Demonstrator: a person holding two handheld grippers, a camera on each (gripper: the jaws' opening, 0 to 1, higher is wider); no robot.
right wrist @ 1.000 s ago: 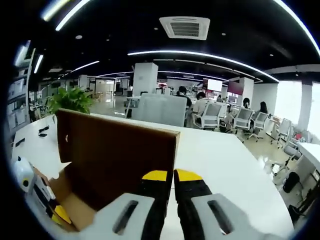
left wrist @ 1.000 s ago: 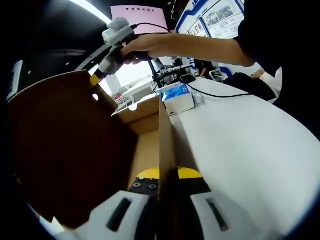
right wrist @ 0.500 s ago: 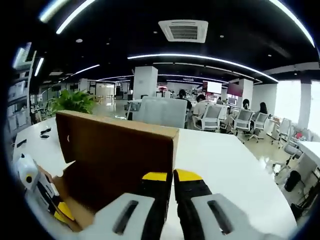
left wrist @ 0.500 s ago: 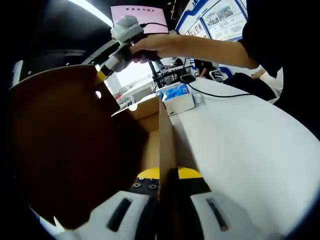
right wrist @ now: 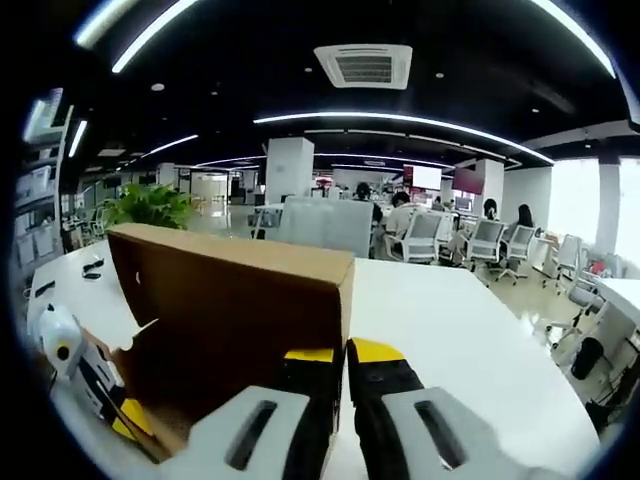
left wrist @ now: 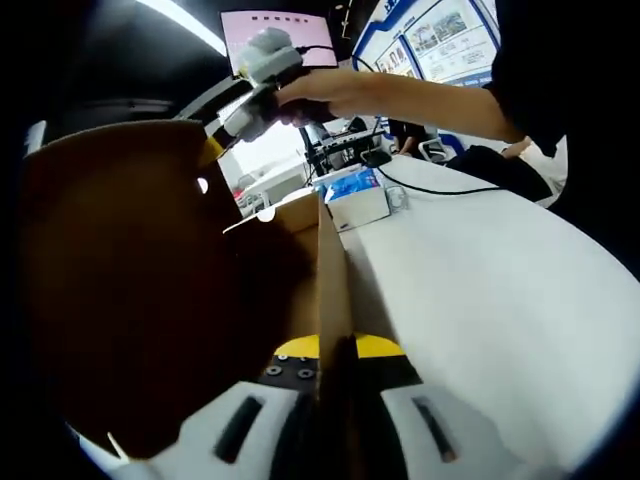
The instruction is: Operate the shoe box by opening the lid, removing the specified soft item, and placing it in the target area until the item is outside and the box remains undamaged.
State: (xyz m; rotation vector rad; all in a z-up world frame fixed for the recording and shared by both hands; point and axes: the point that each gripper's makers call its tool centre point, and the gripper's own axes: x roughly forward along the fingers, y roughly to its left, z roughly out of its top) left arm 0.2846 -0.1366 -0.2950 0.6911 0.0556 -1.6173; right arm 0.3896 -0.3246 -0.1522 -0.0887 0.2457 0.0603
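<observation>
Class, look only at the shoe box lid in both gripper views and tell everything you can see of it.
The lid is plain brown cardboard, matte, with a small round hole near one end. It stands raised, swung up from the box, its inside face dark in shadow. The right gripper is shut on the lid's free edge, yellow-tipped jaws either side of the card. The left gripper clamps the box's side wall, not the lid. The box rests on a white table. No tear or crease shows.
</observation>
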